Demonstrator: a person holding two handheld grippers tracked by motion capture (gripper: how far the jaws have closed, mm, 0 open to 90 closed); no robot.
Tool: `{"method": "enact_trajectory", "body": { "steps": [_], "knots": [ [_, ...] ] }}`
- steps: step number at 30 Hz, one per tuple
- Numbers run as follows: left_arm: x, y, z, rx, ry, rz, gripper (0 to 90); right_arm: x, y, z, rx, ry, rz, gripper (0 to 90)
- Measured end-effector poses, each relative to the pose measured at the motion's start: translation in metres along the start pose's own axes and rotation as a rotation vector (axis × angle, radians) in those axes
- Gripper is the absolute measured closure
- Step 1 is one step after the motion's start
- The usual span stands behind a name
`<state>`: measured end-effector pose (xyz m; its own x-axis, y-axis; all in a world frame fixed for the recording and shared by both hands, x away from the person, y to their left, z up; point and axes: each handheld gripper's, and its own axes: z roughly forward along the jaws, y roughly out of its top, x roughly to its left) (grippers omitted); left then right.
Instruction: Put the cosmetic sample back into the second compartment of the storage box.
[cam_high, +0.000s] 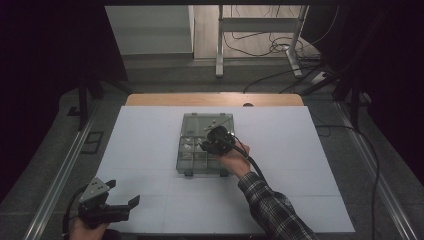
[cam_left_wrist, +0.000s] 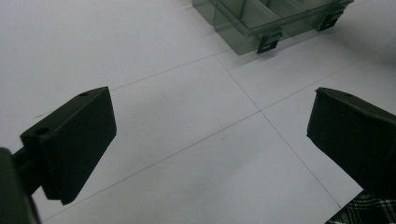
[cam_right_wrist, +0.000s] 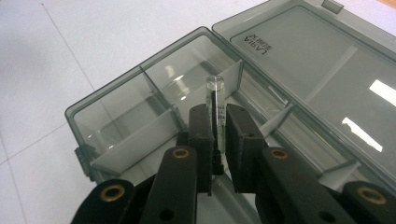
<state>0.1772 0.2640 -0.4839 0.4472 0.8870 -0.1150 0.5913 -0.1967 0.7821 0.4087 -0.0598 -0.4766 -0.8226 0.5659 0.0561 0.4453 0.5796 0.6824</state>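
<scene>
a small clear vial is clamped upright in the right hand-held gripper over the open compartment box mid-tabletop, likely for lowering in; left hand-held gripper is held open at the near-left corner.

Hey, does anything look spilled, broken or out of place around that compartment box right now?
Nothing stands out. The organizer box sits square on the table with its lid open, and the right gripper holds a small clear tube upright over it.

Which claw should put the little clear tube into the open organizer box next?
Right. The right claw is shut on the clear tube above the organizer box; the left claw hangs open, apart from the box.
</scene>
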Motion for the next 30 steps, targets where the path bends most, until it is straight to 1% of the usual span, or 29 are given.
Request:
{"method": "enact_trajectory", "body": {
  "steps": [6,9,13,18,22,23,24,25,30],
  "knots": [
    [0.000,0.000,0.000,0.000,-0.002,0.000,1.8,0.000,0.004,0.008,0.001,-0.006,-0.001,81.1],
    [0.000,0.000,0.000,0.000,-0.003,0.000,1.8,0.000,0.006,0.013,0.012,-0.017,0.000,81.1],
    [0.000,0.000,0.000,0.000,-0.003,0.001,1.8,-0.002,0.007,0.017,0.019,-0.026,0.009,81.1],
    [0.000,0.000,0.000,0.000,-0.004,0.001,1.8,-0.002,0.007,0.021,0.022,-0.034,0.008,81.1],
    [0.000,0.000,0.000,0.001,-0.004,0.002,1.8,-0.001,0.006,0.024,0.027,-0.035,-0.001,80.3],
    [0.000,0.000,0.000,0.001,-0.004,0.002,1.9,0.001,0.006,0.025,0.031,-0.046,-0.015,79.9],
    [0.000,0.000,0.000,0.001,-0.004,0.002,1.9,0.001,0.006,0.025,0.031,-0.046,-0.015,79.9],
    [0.000,0.000,0.000,0.001,-0.004,0.002,1.8,0.001,0.006,0.026,0.038,-0.046,-0.009,77.0],
    [0.000,0.000,0.000,0.002,-0.003,0.005,1.9,0.001,0.005,0.024,0.045,-0.048,0.002,72.7]
  ]
}}
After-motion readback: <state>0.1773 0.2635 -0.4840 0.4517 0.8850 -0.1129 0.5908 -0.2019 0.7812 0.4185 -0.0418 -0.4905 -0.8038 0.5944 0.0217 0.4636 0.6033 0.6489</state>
